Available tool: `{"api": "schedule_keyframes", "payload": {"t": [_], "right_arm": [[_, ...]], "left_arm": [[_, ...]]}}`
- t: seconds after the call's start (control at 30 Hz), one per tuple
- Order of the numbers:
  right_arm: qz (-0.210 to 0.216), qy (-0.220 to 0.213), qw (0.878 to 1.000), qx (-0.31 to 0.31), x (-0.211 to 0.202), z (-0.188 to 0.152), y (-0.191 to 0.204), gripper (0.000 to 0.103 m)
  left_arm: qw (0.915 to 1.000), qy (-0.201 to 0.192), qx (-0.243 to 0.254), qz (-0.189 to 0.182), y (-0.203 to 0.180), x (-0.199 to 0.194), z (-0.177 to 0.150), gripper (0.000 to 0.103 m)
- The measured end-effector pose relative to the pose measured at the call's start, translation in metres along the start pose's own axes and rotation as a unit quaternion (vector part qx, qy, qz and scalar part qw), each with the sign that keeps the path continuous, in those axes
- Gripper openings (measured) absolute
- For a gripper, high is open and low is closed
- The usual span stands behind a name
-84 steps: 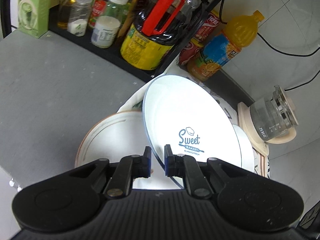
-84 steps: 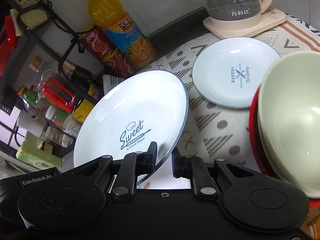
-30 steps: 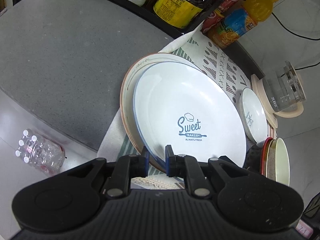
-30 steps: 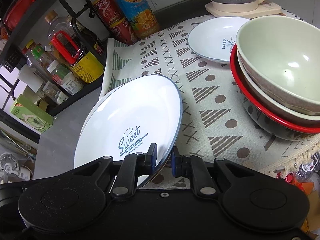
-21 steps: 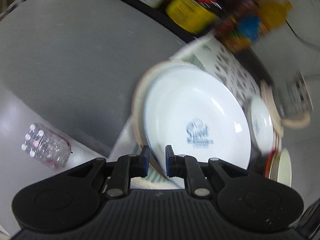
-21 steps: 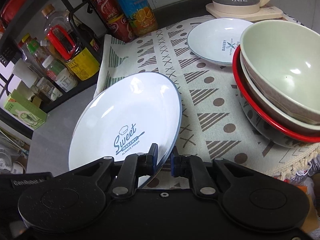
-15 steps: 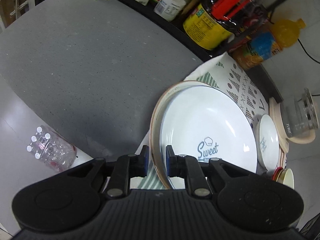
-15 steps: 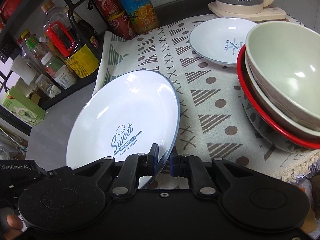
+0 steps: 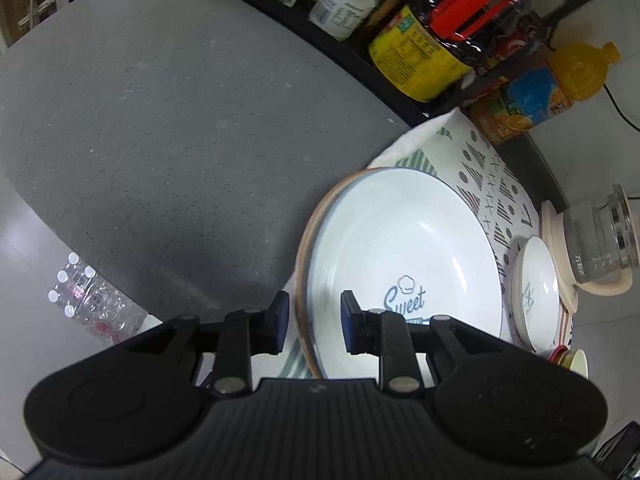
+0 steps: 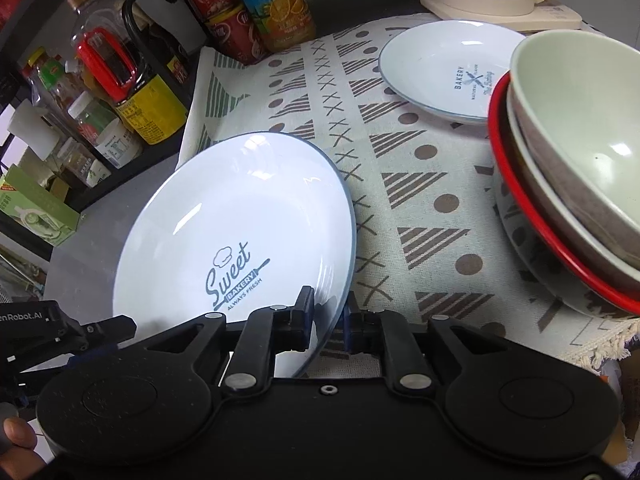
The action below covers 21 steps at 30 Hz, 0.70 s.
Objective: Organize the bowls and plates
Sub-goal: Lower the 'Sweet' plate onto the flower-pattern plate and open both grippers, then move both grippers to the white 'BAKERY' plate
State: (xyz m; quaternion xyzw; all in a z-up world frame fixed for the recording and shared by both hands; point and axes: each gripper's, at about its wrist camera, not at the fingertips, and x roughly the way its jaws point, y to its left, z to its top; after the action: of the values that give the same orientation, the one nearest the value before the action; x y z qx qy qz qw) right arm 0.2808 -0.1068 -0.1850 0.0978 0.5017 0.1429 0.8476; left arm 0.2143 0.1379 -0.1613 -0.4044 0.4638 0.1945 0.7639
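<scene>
Your right gripper (image 10: 326, 320) has its fingers clamped on the near rim of the white blue-edged "Sweet Bakery" plate (image 10: 224, 232), low in the frame. The fingers of the left gripper (image 9: 311, 322) have just been opening and now straddle, without pressing, that plate's rim where it lies on the tan-rimmed plate (image 9: 306, 240). Before the right lets go, check the plates sit centred on the patterned cloth (image 10: 400, 184), then back both grippers out along the rim so neither plate gets dragged.
</scene>
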Motion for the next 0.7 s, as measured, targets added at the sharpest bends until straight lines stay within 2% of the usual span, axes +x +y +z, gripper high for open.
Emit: {"api": "schedule_keyframes", "payload": {"t": [0.2,0.33,0.4,0.47,0.53,0.6,0.67,0.7], "right_arm": [[-0.004,0.009,1.000,0.000,0.005,0.005,0.002,0.020],[-0.006,0.019,1.000,0.008,0.003,0.010,0.002,0.023],[-0.004,0.016,1.000,0.010,-0.001,0.012,0.003,0.028],[0.001,0.011,1.000,0.014,-0.006,0.015,0.003,0.045],[0.010,-0.001,1.000,0.015,-0.014,0.016,0.004,0.054],[0.016,-0.011,1.000,0.011,-0.023,0.018,0.005,0.055],[0.020,-0.019,1.000,0.005,-0.030,0.019,0.005,0.063],[0.021,-0.024,0.999,0.003,-0.034,0.019,0.005,0.064]], "left_arm": [[1.0000,0.000,-0.003,0.001,0.001,-0.003,0.005,0.024],[1.0000,-0.003,-0.003,0.000,-0.001,-0.009,0.006,0.033],[1.0000,-0.007,0.001,0.002,-0.003,-0.014,0.004,0.041],[0.9998,-0.016,0.009,0.007,-0.005,-0.020,0.003,0.051],[0.9995,-0.025,0.014,0.011,-0.008,-0.024,0.002,0.056],[0.9995,-0.029,0.010,0.007,-0.008,-0.026,0.000,0.059],[0.9997,-0.024,0.008,0.001,-0.009,-0.027,-0.003,0.061],[0.9997,-0.022,0.010,0.000,-0.009,-0.028,-0.005,0.062]]}}
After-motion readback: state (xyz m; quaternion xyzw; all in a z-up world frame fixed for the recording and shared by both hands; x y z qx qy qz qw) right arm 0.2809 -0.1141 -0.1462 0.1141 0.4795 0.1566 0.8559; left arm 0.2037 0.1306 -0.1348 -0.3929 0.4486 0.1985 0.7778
